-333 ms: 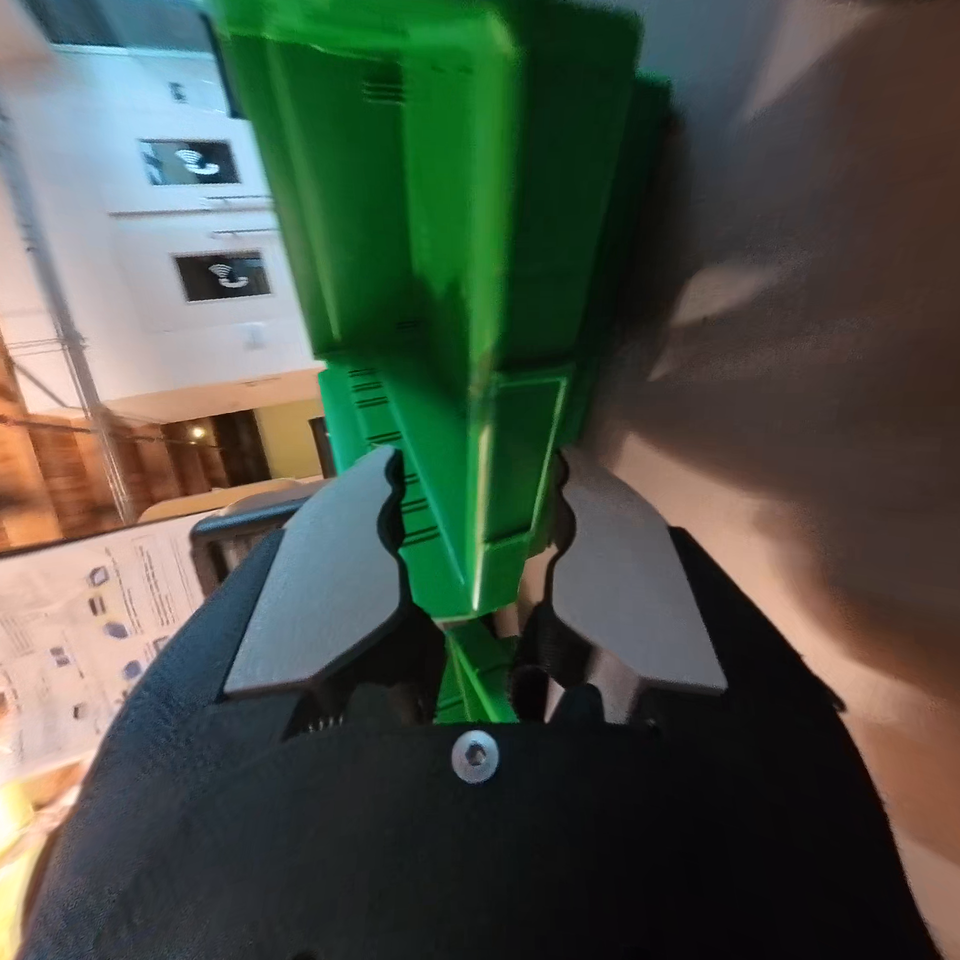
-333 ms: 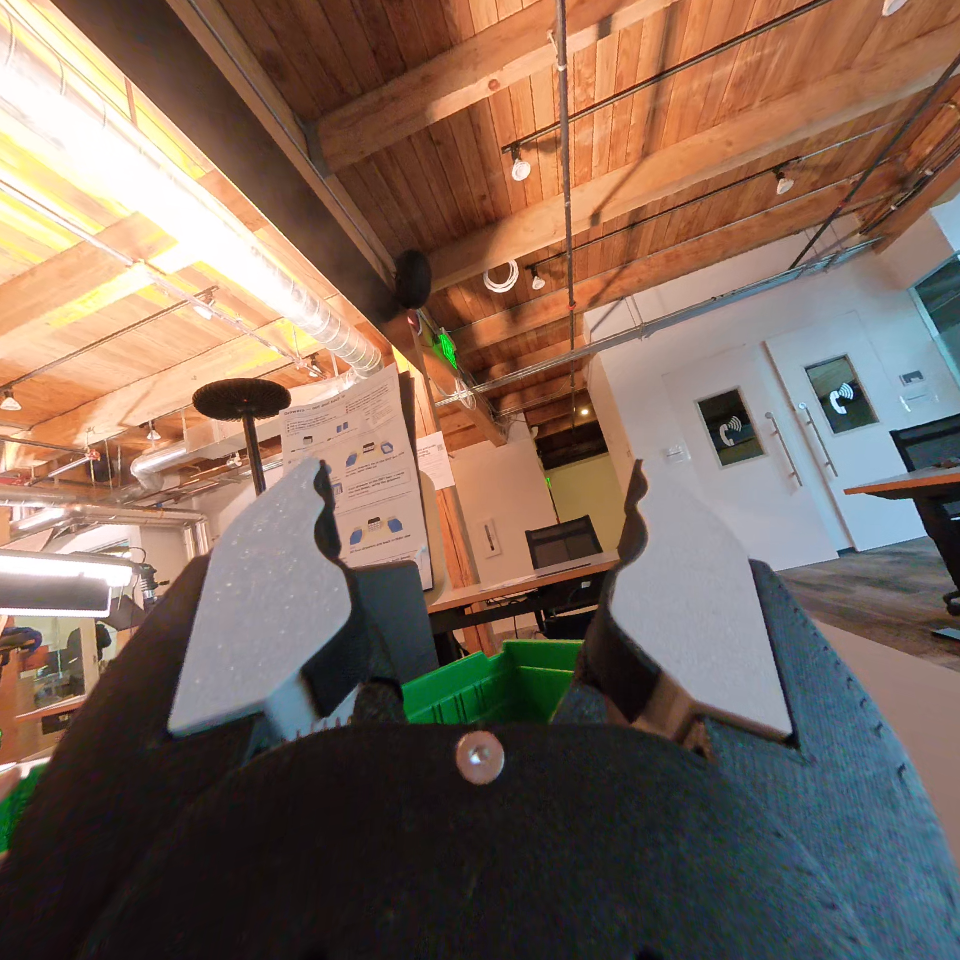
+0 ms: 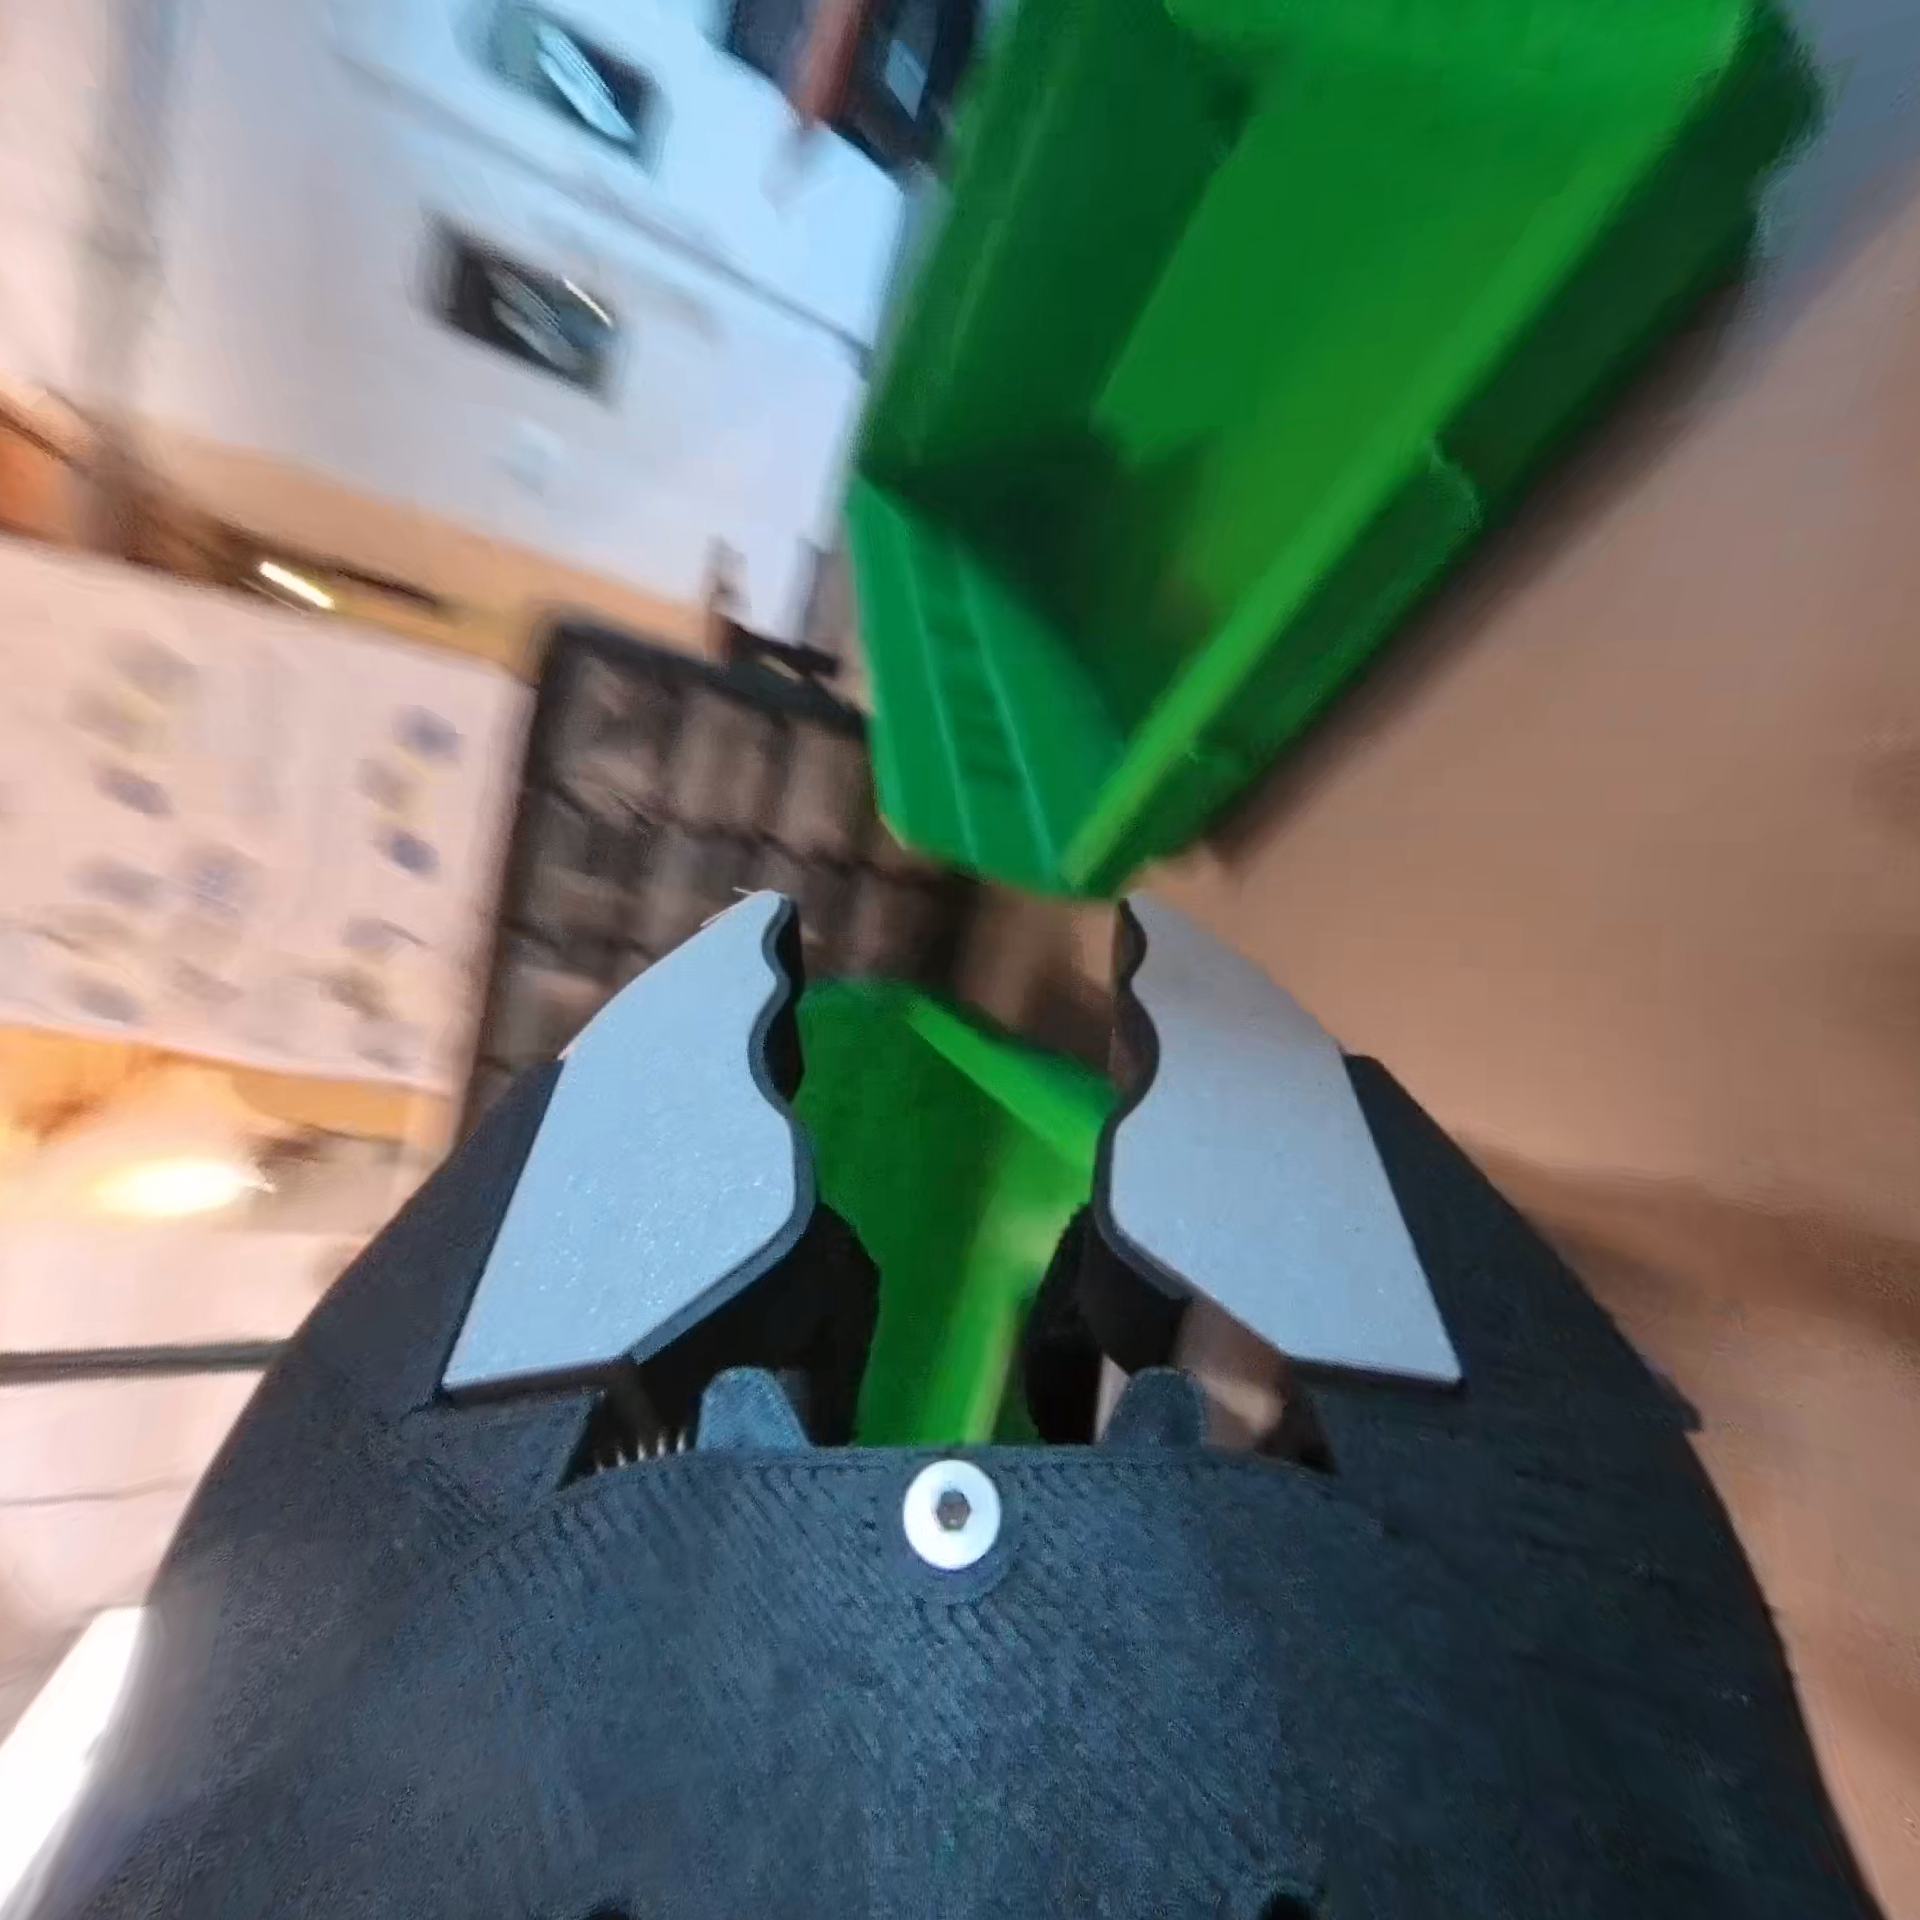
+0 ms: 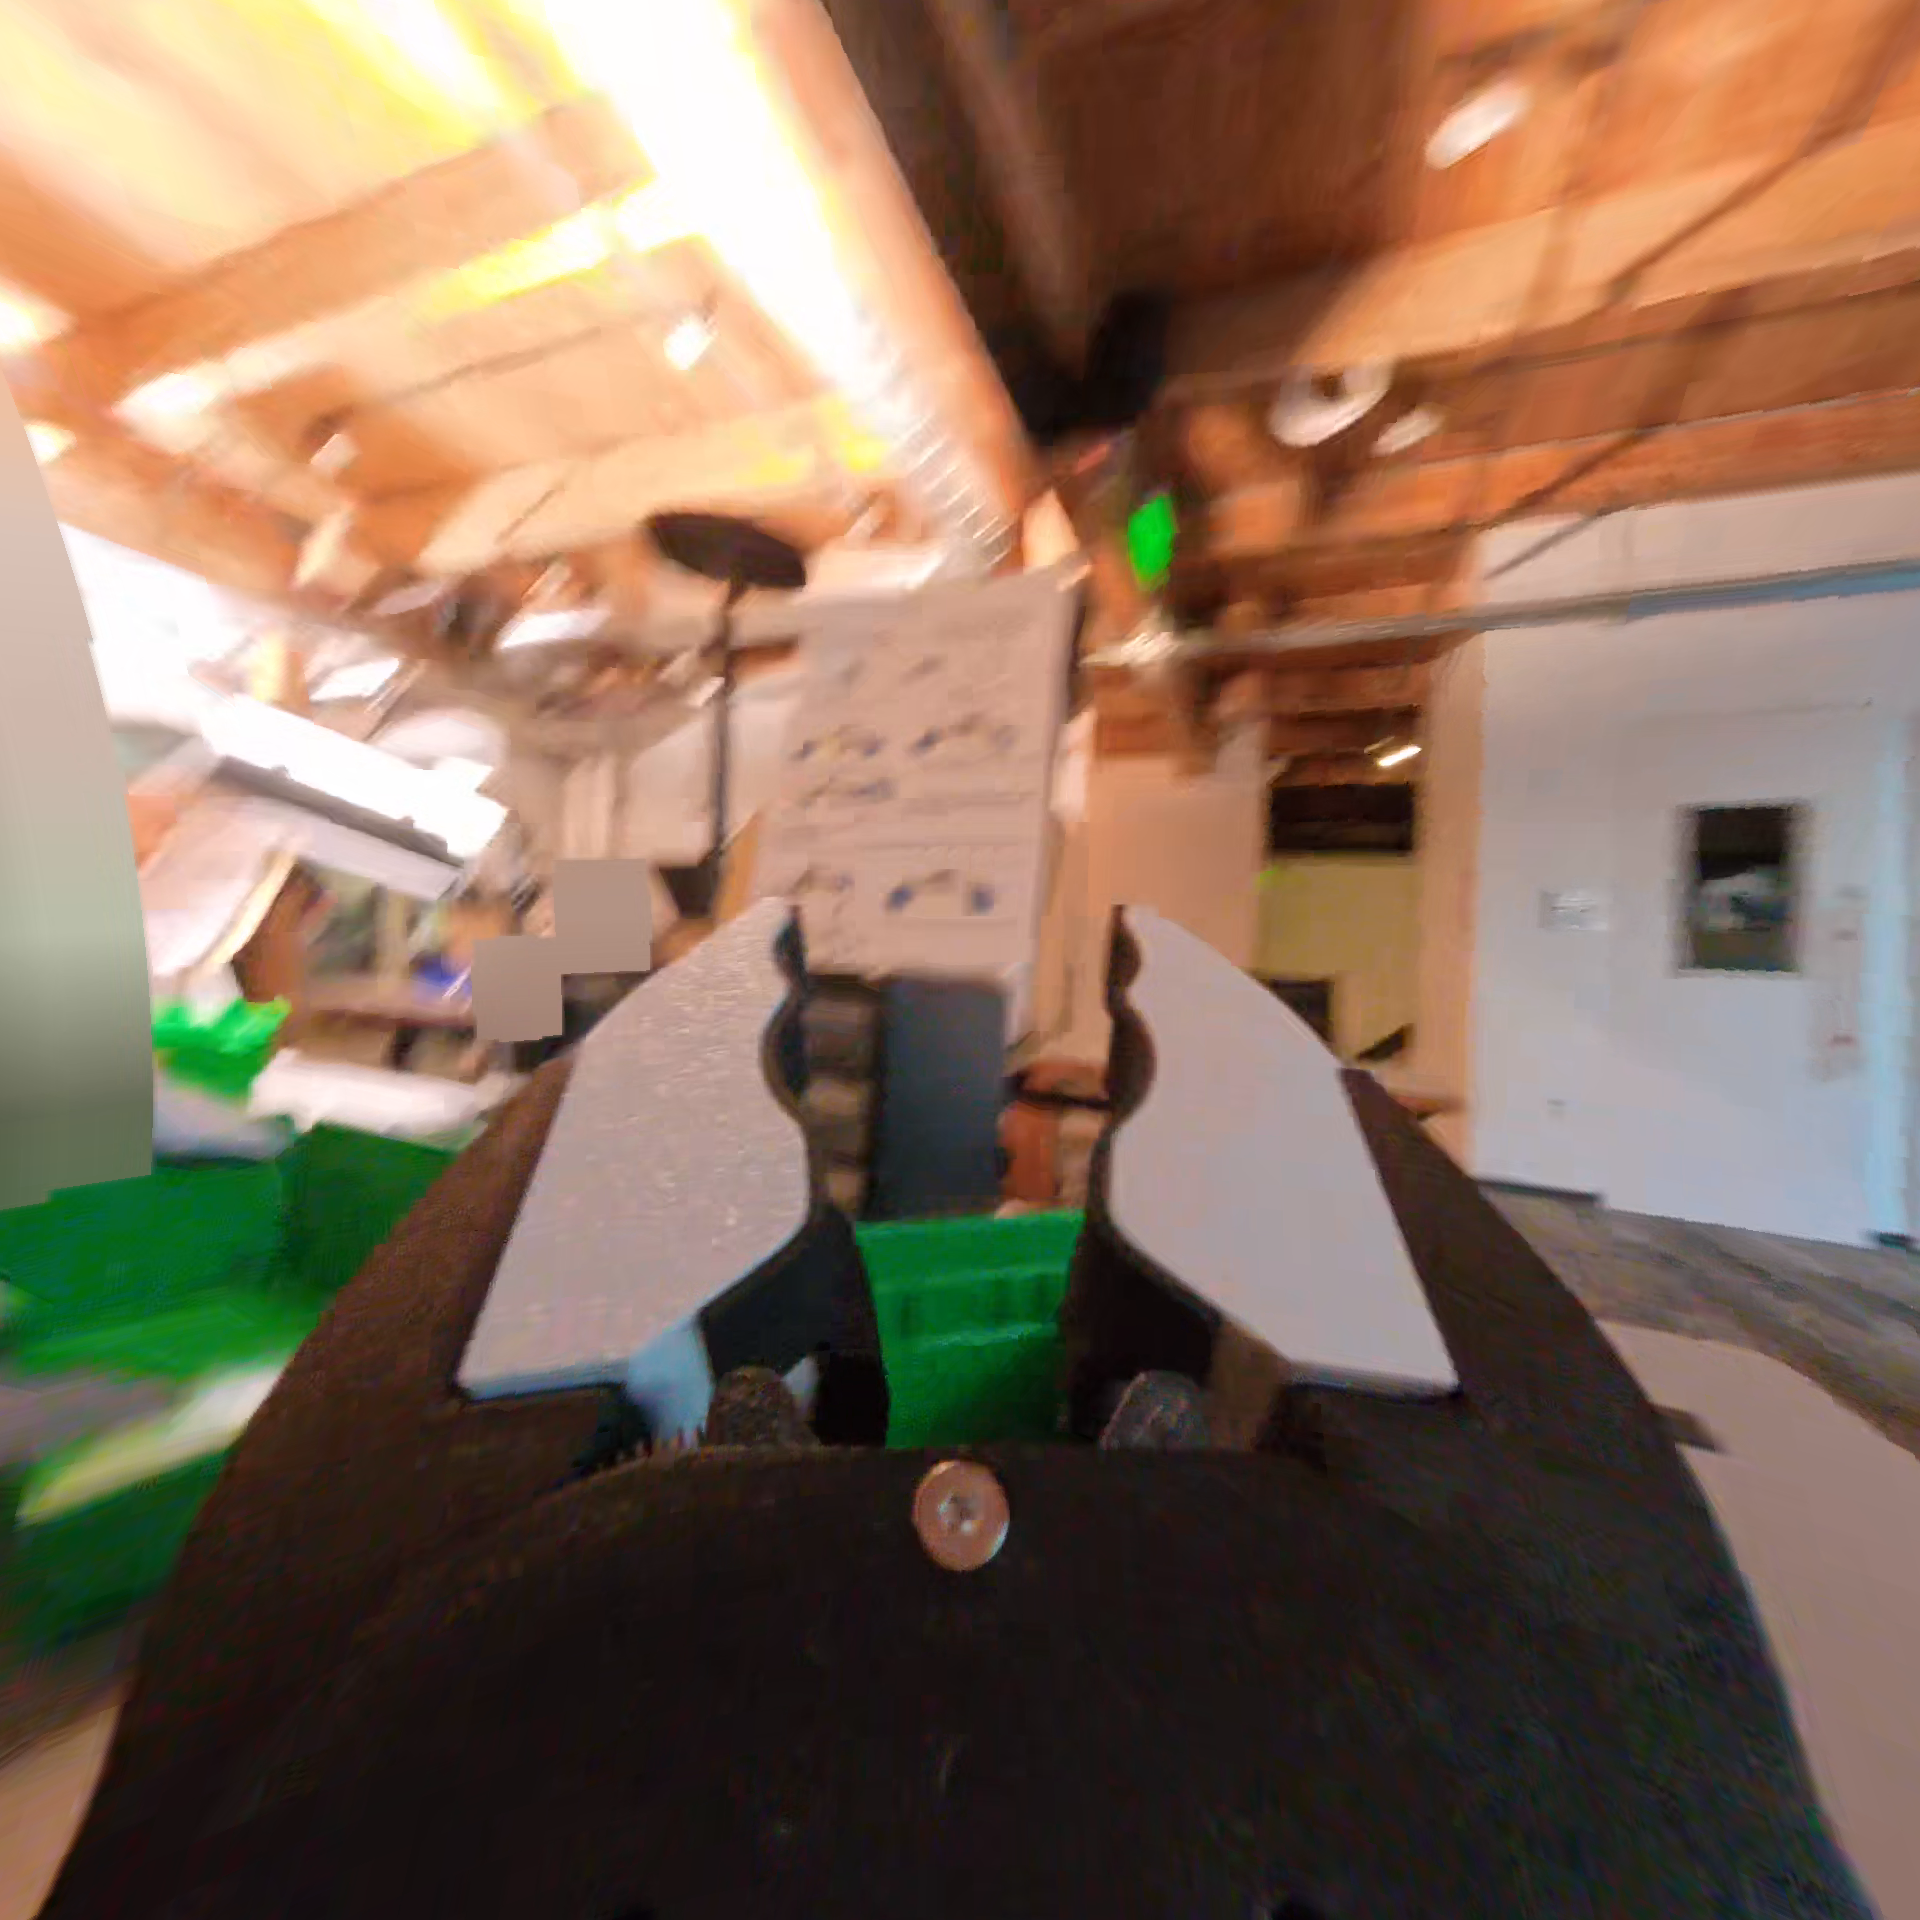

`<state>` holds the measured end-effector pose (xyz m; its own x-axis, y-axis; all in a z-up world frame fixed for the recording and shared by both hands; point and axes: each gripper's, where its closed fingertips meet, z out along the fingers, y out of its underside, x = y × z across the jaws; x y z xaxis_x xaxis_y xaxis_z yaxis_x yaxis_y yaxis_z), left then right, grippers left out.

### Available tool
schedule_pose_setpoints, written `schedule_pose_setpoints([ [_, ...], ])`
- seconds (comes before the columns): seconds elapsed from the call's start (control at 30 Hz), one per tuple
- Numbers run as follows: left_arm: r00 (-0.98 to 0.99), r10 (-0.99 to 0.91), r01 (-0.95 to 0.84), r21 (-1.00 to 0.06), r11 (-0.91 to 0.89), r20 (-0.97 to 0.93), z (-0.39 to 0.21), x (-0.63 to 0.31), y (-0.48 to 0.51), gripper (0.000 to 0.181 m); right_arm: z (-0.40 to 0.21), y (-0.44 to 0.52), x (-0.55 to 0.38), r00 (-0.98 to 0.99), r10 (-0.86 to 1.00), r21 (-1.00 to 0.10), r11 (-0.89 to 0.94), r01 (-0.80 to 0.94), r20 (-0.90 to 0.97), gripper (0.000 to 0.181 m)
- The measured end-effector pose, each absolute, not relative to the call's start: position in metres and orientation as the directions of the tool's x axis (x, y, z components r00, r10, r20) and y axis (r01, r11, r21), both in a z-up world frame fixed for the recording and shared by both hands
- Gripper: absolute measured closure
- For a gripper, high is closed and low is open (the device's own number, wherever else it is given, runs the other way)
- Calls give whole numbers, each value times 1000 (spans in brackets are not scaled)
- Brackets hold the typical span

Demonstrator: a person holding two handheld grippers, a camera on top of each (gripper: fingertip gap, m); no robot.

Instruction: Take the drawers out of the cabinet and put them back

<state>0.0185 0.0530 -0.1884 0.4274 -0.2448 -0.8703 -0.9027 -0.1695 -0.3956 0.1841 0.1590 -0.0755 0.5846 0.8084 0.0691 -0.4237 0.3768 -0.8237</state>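
Both views are motion-blurred and the left wrist view is rolled on its side. A large green drawer (image 3: 1247,468) lies on the brown table (image 3: 1558,1039), just beyond my left gripper (image 3: 956,935) and apart from its tips. The left jaws stand wide apart. A second green part (image 3: 935,1195) shows in the gap lower down; I cannot tell whether the fingers touch it. The black cabinet (image 3: 675,831), with its grid of empty slots, stands behind. My right gripper (image 4: 956,935) is open and empty, above another green drawer (image 4: 966,1309).
More green drawers (image 4: 156,1299) lie at the left of the right wrist view. A white poster board (image 4: 935,779) and a black stand (image 4: 727,623) rise behind them. White walls with doors are far off on the right.
The left gripper has drawn back and swung: the large green drawer that reached between its fingers now lies beyond the tips, and the cabinet has come into view. The right view has swung and blurred.
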Motion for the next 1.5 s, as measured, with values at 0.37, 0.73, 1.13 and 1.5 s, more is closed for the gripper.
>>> schedule_pose_setpoints([
  [0.37,442,-325,-879,-332,-342,-836,-212,-63,11,181,-269,110,113,-78,818,-390,353,851,570,148],
  [0.73,610,-326,-748,-388,-539,-722,-212,-168,-71,126,-268,138,176,-20,863,-351,226,909,506,138],
  [1.13,482,-401,-796,-198,-571,-779,-258,-164,-26,139,-287,126,134,-130,870,-362,328,873,475,124],
  [1.5,443,-457,-738,-24,-674,-771,-277,-217,-56,145,-285,138,137,-151,840,-328,361,873,521,151],
])
